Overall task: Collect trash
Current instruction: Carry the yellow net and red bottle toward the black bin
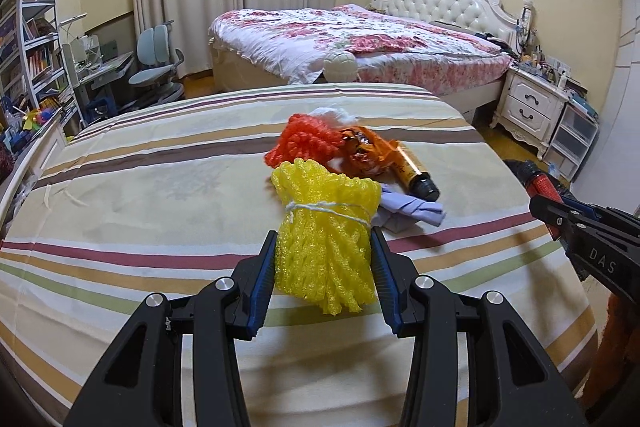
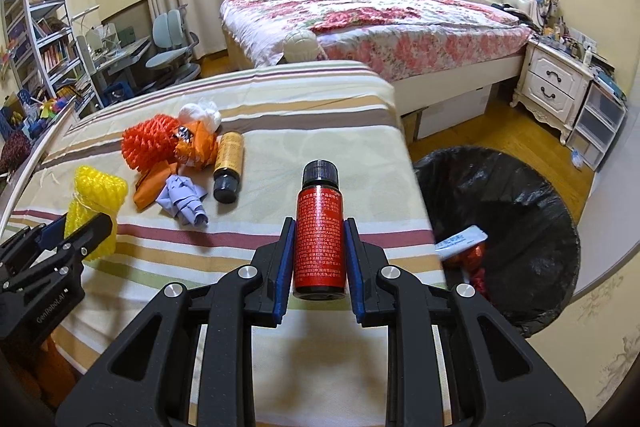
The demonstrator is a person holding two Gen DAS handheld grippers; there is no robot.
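Our left claw (image 1: 325, 247) is clamped around the yellow foam net (image 1: 326, 227), just below its string tie; we judge it light and squashy, so a mid-bundle pinch suits it. Our right claw (image 2: 319, 243) grips the red bottle (image 2: 319, 239) by its label; it looks stiff and smooth, so it may slip. The trash bin (image 2: 520, 211) sits just right of that claw, beside the bed (image 2: 280, 147).

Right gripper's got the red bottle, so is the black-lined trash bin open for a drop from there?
Probably yes. The black-lined trash bin sits just right of the striped bed, mouth open; nothing lies between it and the right gripper holding the red bottle.
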